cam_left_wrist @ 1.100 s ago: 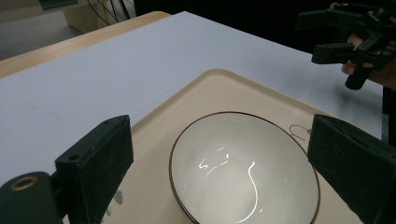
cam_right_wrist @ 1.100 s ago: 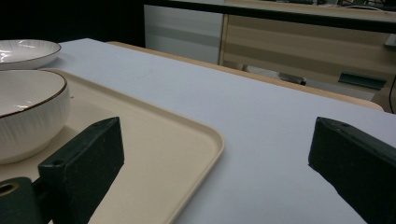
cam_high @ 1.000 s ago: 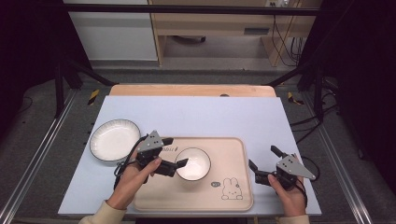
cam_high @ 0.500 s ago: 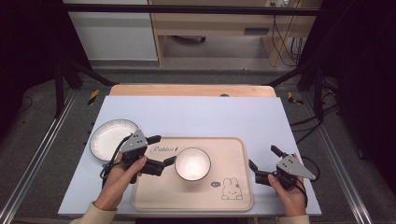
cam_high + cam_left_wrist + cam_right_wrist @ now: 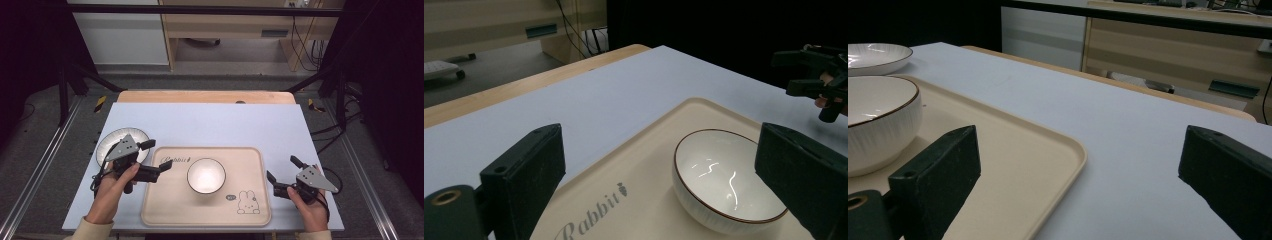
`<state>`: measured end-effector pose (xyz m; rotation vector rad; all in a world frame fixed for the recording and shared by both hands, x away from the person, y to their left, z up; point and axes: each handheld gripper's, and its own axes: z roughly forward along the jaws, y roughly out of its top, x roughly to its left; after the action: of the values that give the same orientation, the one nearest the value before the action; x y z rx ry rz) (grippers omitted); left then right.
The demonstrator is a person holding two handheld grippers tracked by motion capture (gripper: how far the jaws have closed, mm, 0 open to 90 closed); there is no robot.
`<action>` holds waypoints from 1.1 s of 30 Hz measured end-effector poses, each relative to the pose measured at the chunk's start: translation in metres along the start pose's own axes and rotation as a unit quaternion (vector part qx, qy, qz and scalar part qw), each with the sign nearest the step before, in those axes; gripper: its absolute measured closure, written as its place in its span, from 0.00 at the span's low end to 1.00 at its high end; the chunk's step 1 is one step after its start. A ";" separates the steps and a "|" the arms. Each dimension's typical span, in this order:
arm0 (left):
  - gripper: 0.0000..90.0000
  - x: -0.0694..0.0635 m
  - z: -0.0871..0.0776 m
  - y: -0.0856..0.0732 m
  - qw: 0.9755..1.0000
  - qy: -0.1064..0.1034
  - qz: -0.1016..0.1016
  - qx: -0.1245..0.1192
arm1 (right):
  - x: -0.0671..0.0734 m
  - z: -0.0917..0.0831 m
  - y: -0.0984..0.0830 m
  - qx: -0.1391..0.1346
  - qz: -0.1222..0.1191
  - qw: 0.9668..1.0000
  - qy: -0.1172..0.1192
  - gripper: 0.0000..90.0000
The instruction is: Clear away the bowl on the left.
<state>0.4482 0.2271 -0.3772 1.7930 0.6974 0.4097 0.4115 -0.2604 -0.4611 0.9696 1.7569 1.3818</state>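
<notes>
A glossy white ribbed bowl with a thin brown rim sits mid-tray on a smooth cream rounded-corner tray, a matching plate beside it on the pale blue matte table, while the left gripper and right gripper both hold their jaws wide and empty.

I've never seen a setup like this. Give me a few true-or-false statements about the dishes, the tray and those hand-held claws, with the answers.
1. The bowl sits on the tray. True.
2. The left claw is clamped on the bowl. False: it is open, beside the bowl, touching nothing.
3. The plate lies on the tray. False: it rests on the table, off the tray's left side.
4. The right claw is open and holds nothing. True.
5. The bowl holds food. False: it is empty.
</notes>
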 end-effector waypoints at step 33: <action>0.07 0.050 -0.043 -0.036 0.997 0.066 -0.018 -0.030 | 0.000 0.001 0.000 0.001 -0.002 1.000 0.000 0.04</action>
<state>0.4515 0.2986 -0.3998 1.7060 0.7987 0.5230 0.4120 -0.2602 -0.4615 0.9679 1.7587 1.3779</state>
